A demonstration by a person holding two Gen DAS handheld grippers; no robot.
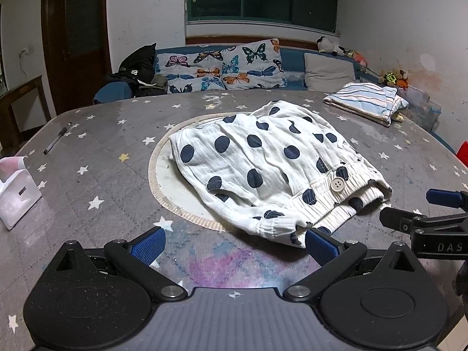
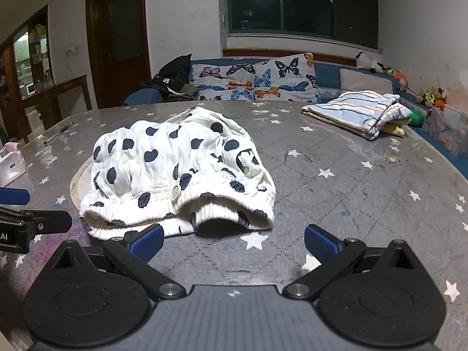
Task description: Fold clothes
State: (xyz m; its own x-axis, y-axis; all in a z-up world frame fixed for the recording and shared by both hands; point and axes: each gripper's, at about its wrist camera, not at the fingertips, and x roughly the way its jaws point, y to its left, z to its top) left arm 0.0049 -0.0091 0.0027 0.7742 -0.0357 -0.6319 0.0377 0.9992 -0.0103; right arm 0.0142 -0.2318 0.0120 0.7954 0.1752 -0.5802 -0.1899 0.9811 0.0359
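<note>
White shorts with dark blue dots (image 1: 263, 163) lie crumpled on the grey star-patterned table (image 1: 96, 181), with the elastic waistband and a white button (image 1: 338, 184) toward me. They also show in the right wrist view (image 2: 175, 169). My left gripper (image 1: 234, 247) is open and empty, just short of the waistband's left end. My right gripper (image 2: 232, 241) is open and empty in front of the waistband opening. The right gripper also shows at the edge of the left wrist view (image 1: 424, 210).
A folded striped garment (image 2: 356, 111) lies at the table's far right. A pen (image 1: 57, 138) and a white box (image 1: 16, 196) sit at the left. A sofa with butterfly cushions (image 1: 225, 67) stands behind the table. A round placemat (image 1: 172, 187) lies under the shorts.
</note>
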